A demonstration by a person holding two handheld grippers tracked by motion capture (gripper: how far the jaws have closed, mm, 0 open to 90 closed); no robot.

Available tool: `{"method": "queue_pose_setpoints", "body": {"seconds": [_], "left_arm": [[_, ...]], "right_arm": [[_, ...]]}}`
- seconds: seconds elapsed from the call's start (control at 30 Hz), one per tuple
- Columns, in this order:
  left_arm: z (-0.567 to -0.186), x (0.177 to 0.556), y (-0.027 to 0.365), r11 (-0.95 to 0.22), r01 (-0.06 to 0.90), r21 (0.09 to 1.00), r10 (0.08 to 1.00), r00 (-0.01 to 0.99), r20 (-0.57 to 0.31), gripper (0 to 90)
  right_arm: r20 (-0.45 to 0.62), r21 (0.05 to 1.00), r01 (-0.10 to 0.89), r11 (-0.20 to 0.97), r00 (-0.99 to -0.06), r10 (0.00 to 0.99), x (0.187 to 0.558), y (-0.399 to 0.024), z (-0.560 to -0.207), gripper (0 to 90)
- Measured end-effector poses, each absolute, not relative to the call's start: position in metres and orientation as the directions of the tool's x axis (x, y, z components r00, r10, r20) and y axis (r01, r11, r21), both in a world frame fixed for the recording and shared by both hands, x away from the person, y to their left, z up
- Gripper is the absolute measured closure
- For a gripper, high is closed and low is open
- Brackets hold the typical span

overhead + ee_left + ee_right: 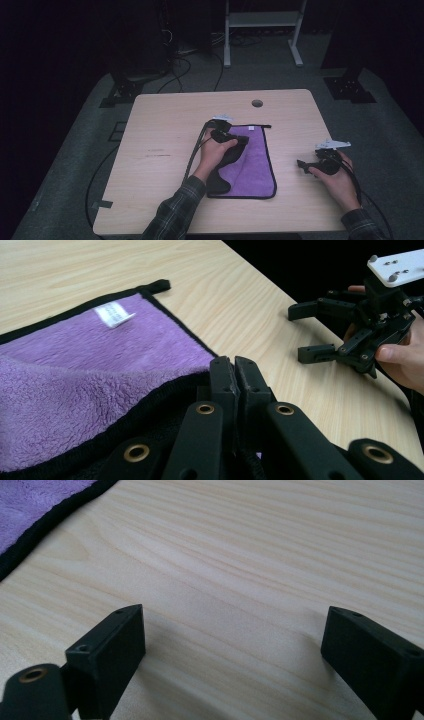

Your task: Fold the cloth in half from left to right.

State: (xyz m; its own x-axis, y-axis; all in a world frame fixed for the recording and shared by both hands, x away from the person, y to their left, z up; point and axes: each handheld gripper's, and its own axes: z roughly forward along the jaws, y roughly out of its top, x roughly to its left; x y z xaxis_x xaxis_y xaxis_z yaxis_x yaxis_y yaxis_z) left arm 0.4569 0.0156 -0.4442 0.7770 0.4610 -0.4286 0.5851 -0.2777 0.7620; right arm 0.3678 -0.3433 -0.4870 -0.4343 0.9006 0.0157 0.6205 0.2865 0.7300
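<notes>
A purple cloth (257, 160) with a black hem lies flat on the wooden table (165, 125), and its left part is folded over so the black underside shows. My left gripper (243, 140) is over the cloth, held in a person's hand. In the left gripper view its jaws (235, 367) are pressed together at the lifted black edge of the cloth (75, 365). A white label (115, 314) sits near the cloth's far corner. My right gripper (302, 165) rests to the right of the cloth, jaws apart. The right gripper (235, 630) has only bare wood between its jaws, with the cloth's corner (30, 500) at the upper left.
A round cable hole (257, 103) sits near the table's far edge. Beyond the table stand a white metal frame (262, 22) and dark stands with cables on the grey floor. Bare wood lies left of the cloth.
</notes>
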Motion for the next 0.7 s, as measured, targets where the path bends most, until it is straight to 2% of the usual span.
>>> {"method": "queue_pose_setpoints", "body": {"seconds": [0.7], "left_arm": [[-0.456, 0.465, -0.04, -0.334, 0.604, 0.724, 0.435, 0.78, -0.45, 87.4]], "right_arm": [[0.016, 0.73, 0.621, 0.287, -0.435, 0.9, 0.368, -0.343, -0.487, 9.8]]}}
